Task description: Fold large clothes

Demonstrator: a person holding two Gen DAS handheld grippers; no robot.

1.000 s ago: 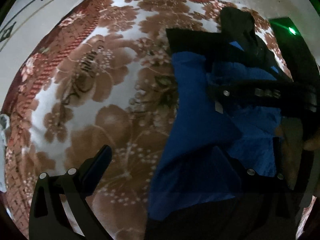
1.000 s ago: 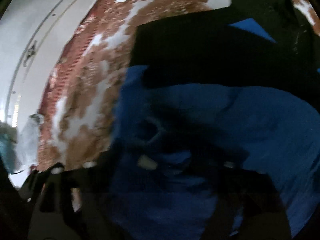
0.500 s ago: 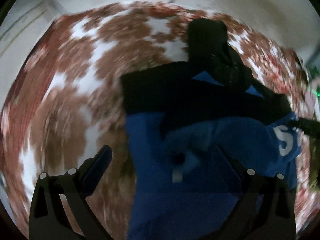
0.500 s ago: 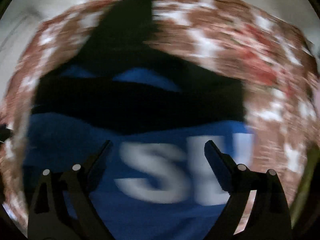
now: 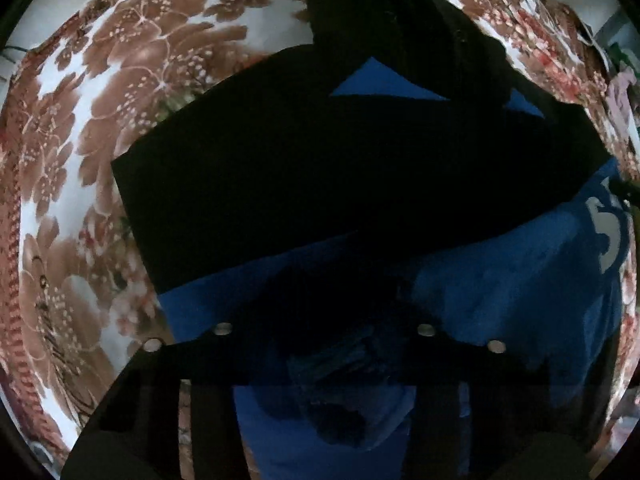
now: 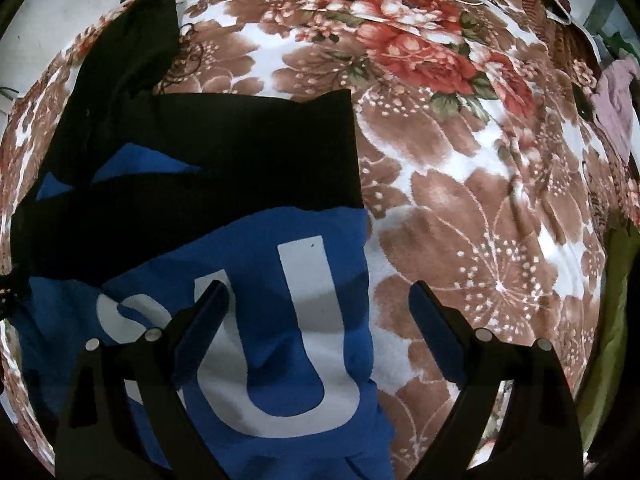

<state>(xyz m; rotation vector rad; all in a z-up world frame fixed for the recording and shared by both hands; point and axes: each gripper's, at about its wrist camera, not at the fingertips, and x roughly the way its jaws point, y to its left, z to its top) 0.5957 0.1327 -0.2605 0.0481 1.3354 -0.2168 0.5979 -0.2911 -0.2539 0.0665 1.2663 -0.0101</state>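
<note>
- Left gripper (image 5: 320,344): its fingers are closing, and a dark bunched fold of blue cloth lies between them; the shadow there is deep, so we cannot tell whether the pads already press on it.
- Right gripper (image 6: 320,336): its fingers (image 6: 202,332) stand spread wide and hold nothing. They straddle the right-hand edge of the cloth, one over the white letter "U" (image 6: 292,344), the other over the bare bedspread.
- The garment (image 6: 256,240) is a large blue top with black sleeves (image 5: 320,168) and white lettering. It lies on a brown and red floral bedspread (image 6: 460,152), which covers a bed.
- Done so far, in our judgement: both black sleeves are laid across the chest, one over the other, so that the body forms a narrow panel with a straight right edge. The black hood (image 5: 360,12) points away from us, still unfolded.
- Left to do, in our judgement: the lengthwise fold of the body, hem towards hood or the reverse, then a smoothing of the wrinkled blue area nearest us. We place the task near its midpoint.
- At the far right edge we see pink cloth (image 6: 616,104), well apart from the garment.
</note>
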